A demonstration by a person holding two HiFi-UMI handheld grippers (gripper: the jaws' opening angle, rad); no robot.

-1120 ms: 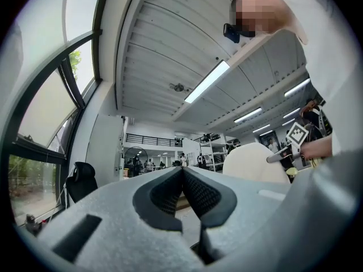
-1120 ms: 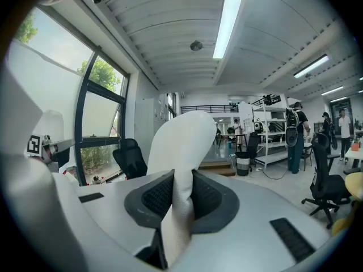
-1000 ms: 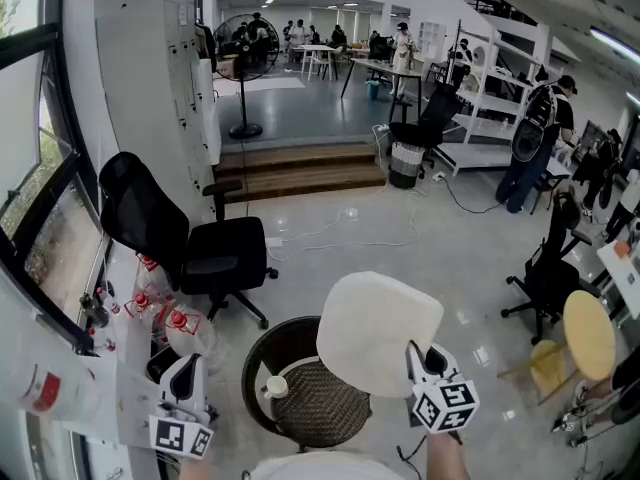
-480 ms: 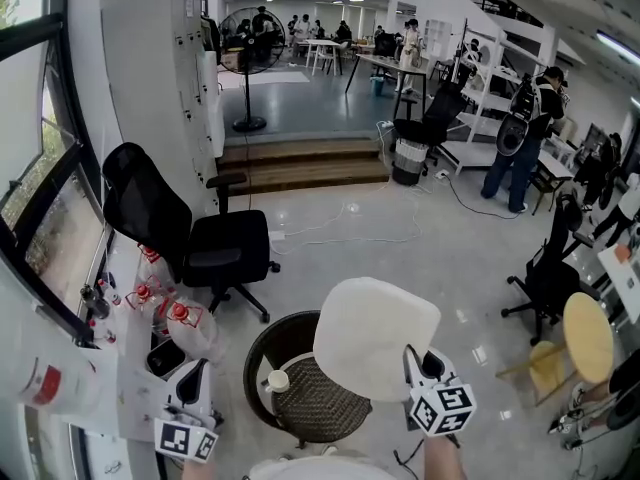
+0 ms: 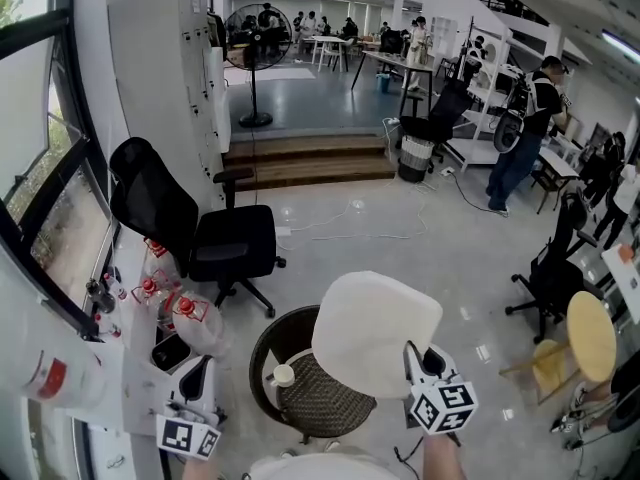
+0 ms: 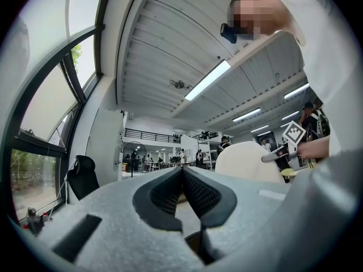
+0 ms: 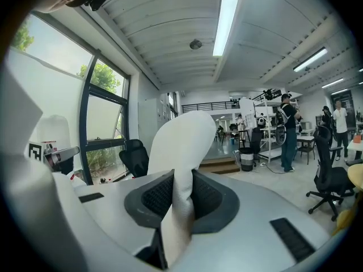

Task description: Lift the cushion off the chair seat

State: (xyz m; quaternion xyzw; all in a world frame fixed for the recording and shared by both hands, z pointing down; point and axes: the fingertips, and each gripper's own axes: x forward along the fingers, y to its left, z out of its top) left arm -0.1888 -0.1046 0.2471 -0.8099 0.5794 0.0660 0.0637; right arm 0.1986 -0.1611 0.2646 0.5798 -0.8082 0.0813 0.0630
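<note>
- Right hand-held gripper [image 5: 414, 354], lower centre-right of the head view, is clenched on the edge of the cream cushion [image 5: 375, 326].
- Cushion is tipped up over the round wicker chair seat [image 5: 322, 400]. The woven seat shows bare beneath its lower left edge.
- Right gripper view gives the grip itself: the hand-held gripper [image 7: 182, 180] has both dark pads pressed on the cushion [image 7: 182, 137], whose pale fabric is pinched thin between them and rises up the middle of the frame.
- Left hand-held gripper [image 5: 197, 368] sits at lower left of the head view, well apart from the cushion.
- Left gripper view: its jaws [image 6: 182, 173] are closed tip to tip with nothing between. Only here is the cushion [image 6: 247, 162] seen side-on at centre right, with the right hand-held gripper [image 6: 279, 152] at its edge.
- The head view alone shows the black office chair [image 5: 205, 240] at upper left of the seat, and the red-capped bottles [image 5: 165, 303] by the window.
</note>
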